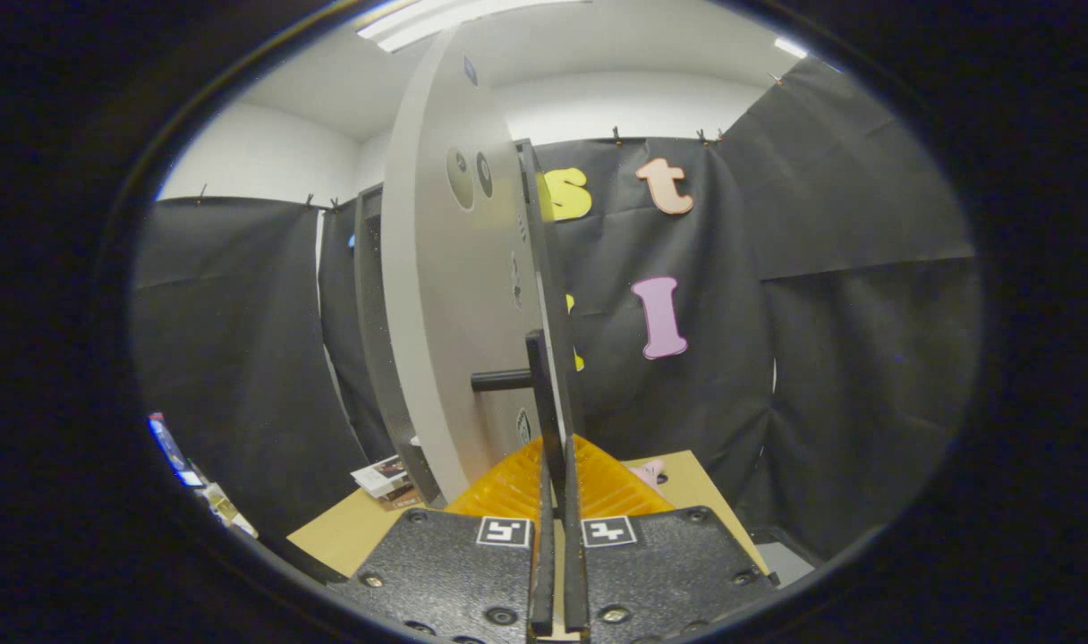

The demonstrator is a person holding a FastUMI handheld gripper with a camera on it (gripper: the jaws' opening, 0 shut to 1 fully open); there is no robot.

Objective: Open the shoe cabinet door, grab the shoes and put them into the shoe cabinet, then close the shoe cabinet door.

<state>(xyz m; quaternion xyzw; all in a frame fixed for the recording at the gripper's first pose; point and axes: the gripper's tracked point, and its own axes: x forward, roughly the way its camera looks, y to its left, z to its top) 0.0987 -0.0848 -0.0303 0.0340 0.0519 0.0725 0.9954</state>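
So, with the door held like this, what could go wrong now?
1. The gripper pinches only the thin edge of the cabinet door, beside its dark handle; the jaws may slip off while it swings.
2. The grip sits low on a tall door, so pulling off its arc could twist it.

Black cloth (830, 295) hung on clips along its top edge and covered the booth's walls to the left, centre and right of the frame. Above it ran a plain white wall (267, 156) and a white ceiling, with a long ceiling light (437, 20) glowing at the upper centre. A light wooden table (347, 537) stood at the lower centre, papers (383, 476) lying on it.
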